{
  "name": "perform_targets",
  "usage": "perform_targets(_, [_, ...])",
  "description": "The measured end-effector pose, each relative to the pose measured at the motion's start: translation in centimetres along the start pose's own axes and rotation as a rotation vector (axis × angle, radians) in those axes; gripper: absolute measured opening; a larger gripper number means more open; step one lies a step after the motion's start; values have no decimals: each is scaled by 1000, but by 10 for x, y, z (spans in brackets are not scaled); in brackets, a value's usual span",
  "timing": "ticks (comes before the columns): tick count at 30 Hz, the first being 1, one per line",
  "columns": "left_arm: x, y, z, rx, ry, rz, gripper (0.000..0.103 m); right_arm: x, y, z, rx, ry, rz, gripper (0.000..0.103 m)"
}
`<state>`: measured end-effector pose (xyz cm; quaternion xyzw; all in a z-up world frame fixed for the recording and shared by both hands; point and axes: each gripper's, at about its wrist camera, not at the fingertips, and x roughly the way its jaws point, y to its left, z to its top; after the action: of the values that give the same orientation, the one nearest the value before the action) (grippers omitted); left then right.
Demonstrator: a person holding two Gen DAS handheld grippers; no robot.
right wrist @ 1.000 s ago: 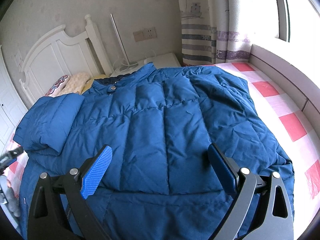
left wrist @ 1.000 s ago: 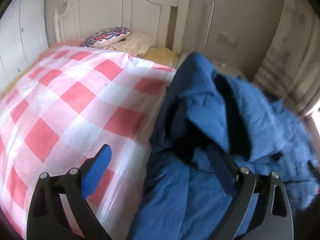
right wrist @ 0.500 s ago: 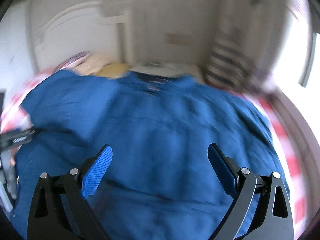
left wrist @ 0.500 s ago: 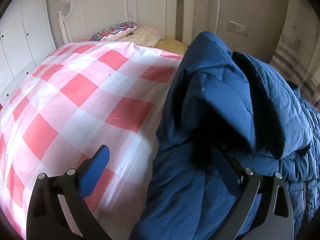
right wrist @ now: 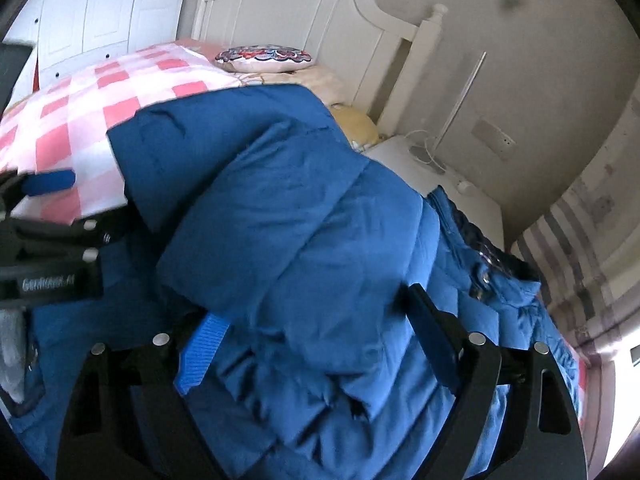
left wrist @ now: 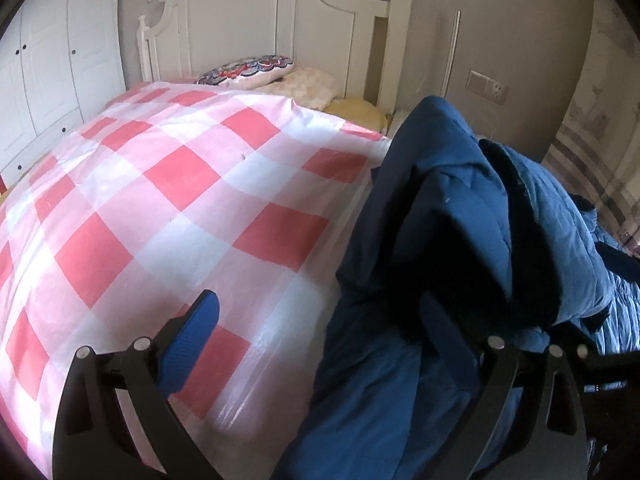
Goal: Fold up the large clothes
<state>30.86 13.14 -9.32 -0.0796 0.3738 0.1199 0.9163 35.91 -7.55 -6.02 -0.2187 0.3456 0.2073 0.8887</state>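
Checked bedspread [left wrist: 168,216], jacket [right wrist: 304,240], nightstand [right wrist: 448,184] right-view only

Black claw [left wrist: 316,336], blue ribbed pads [left wrist: 188,350]

The jacket [left wrist: 460,240] lies on the bed cover [left wrist: 180,200], at its right side. Pillows [left wrist: 248,72] sit behind, against the headboard [left wrist: 260,20]. The nightstand [right wrist: 432,172] stands right of them.

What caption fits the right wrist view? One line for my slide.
Open right gripper straddling the folded sleeve of a blue puffer jacket on a checked bed.
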Motion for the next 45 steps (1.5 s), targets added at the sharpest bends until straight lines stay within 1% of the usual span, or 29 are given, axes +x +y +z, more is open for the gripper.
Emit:
perform_targets(1, [-1,0,0,-3,-4,-1,99,1,-3,1,11,-10,23,71])
perform_targets(2, [-3,2,0,-10,-14,-2,99,-2,-6,0,25,-30,49,59])
perform_targets(3, [-7,4,0,-24,-39,-4,99,-5,-10,0,52,-58,70,53])
perform_targets(4, [-11,6,-1,-34,-62,-6,99,-15,-20,-2,115,-106,113,41])
perform_targets(5, [-18,9,-1,-49,-101,-8,99,-22,-29,-3,170,-139,141,34])
perform_targets(6, [-27,12,-1,-68,-151,-1,99,-36,-41,-4,249,-188,171,31])
perform_targets(7, [-34,15,-1,-83,-191,6,99,-55,-58,-9,347,-261,204,29])
perform_targets(9, [-46,23,-2,-128,-267,23,99,-85,-83,-18,476,-366,236,27])
perform_targets(10, [-48,26,-1,-145,-279,24,99,-106,-103,-29,568,-437,256,27])
perform_targets(12, [-48,33,0,-179,-279,25,99,-129,-131,-49,690,-515,273,27])
perform_targets(13, [-47,35,1,-187,-271,23,99,-139,-149,-67,770,-534,285,27])
perform_targets(15, [-43,36,3,-188,-248,22,99,-138,-171,-93,866,-494,271,28])
perform_targets(16, [-41,35,3,-182,-236,27,99,-130,-180,-112,922,-433,227,28])
perform_targets(17, [-40,33,4,-174,-232,30,99,-123,-187,-125,956,-394,211,28])
perform_targets(20, [-40,30,2,-158,-237,41,99,-91,-197,-178,1131,-239,198,28])
perform_targets(22, [-39,29,2,-152,-236,47,99,-78,-197,-197,1203,-207,245,30])
perform_targets(24, [-38,28,2,-151,-227,54,99,-78,-198,-204,1240,-230,261,35])
perform_targets(25, [-37,29,2,-153,-224,55,99,-81,-200,-202,1238,-240,244,44])
perform_targets(26, [-35,29,2,-154,-220,56,99,-82,-200,-200,1234,-250,235,62])
perform_targets(28, [-33,29,3,-155,-215,59,99,-86,-203,-195,1225,-287,236,76])
perform_targets(30, [-32,28,3,-149,-207,62,100,-85,-203,-193,1219,-280,218,74])
perform_targets(32, [-30,27,3,-145,-202,66,100,-82,-205,-196,1232,-268,186,49])
perform_targets(33, [-29,27,3,-143,-199,67,100,-82,-207,-200,1240,-269,189,35])
perform_targets(34, [-29,27,3,-142,-197,67,100,-88,-205,-199,1231,-296,193,29])
perform_targets(35, [-28,27,2,-141,-195,66,100,-99,-201,-203,1208,-315,182,28])
perform_targets(38, [-28,28,2,-145,-193,65,100,-134,-183,-188,1095,-401,152,24])
perform_targets(40, [-27,28,2,-145,-190,65,100,-152,-175,-184,1055,-425,126,24])
perform_targets(42, [-27,29,2,-148,-188,64,100,-153,-175,-190,1074,-405,130,24])
perform_targets(45, [-27,29,2,-152,-184,62,100,-133,-180,-211,1137,-283,99,24])
